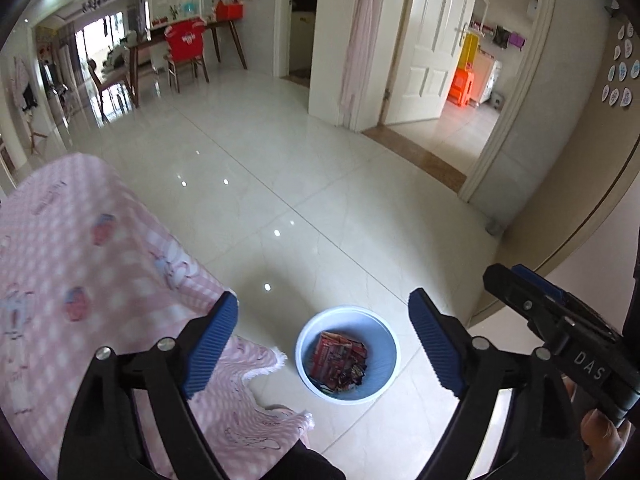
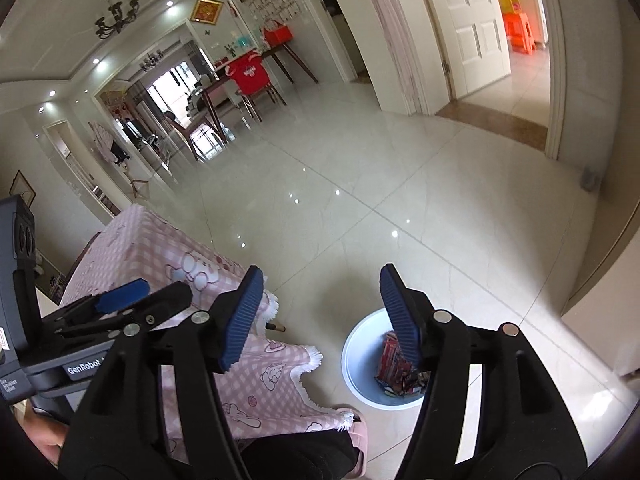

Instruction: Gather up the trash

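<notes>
A light blue trash bin [image 1: 308, 340] stands on the tiled floor and holds red snack wrappers [image 1: 338, 362]. My left gripper [image 1: 323, 332] is open and empty, high above the bin. The right gripper's blue-tipped fingers [image 1: 532, 284] show at the right edge of the left wrist view. In the right wrist view my right gripper [image 2: 320, 312] is open and empty, above the bin [image 2: 356, 354] and its wrappers [image 2: 394, 366]. The left gripper [image 2: 124, 296] shows there at the left.
A table with a pink checked cloth [image 1: 80, 264] stands left of the bin [image 2: 168, 252]. A pink slipper [image 2: 356, 428] is on the floor below. A doorway [image 1: 452, 120] opens at the right. A dining table and chairs [image 1: 180, 52] stand far back.
</notes>
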`<state>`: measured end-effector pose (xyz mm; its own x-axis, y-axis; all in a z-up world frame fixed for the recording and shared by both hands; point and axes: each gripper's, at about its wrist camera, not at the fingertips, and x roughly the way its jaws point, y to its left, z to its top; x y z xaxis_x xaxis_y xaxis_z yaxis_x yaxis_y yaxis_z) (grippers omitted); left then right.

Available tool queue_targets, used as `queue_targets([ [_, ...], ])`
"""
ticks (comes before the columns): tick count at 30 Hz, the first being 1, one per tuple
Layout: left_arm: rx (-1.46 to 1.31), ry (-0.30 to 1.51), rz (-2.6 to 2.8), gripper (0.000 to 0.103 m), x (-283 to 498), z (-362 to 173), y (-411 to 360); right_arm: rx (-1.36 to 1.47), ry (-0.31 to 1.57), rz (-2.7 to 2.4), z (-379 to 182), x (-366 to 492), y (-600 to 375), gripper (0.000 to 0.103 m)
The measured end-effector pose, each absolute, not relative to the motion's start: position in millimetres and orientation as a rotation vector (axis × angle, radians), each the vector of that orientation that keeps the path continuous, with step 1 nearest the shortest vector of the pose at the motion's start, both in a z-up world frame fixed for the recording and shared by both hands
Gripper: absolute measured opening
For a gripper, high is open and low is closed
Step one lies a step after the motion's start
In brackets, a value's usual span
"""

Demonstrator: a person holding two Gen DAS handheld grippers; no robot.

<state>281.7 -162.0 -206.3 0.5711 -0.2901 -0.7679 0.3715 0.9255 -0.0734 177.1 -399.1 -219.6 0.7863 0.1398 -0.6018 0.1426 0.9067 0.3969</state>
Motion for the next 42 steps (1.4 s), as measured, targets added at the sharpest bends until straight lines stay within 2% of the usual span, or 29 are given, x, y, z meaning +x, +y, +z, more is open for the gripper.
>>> queue_targets([
  [11, 0.144, 0.611, -0.286, 0.094, 185.0, -98.5, -117.0, 0.325, 0.473, 0.010, -124.2, 93.1, -358.7, 0.077],
  [21, 0.151, 0.403, -0.188, 0.097, 92.1, -37.1, -83.4, 0.230, 0.322, 0.039, -72.3, 19.0, -320.2, 0.085],
  [32, 0.138, 0.310, -0.138, 0.098, 28.2, -9.4, -61.7, 0.135, 0.205, 0.044, -49.0, -46.0, -282.9, 0.091],
  [42, 0.152, 0.238, -0.100, 0.098, 1.6, -0.1, -52.7, 0.108, 0.182, 0.066, -49.3, -62.5, -270.6, 0.092],
])
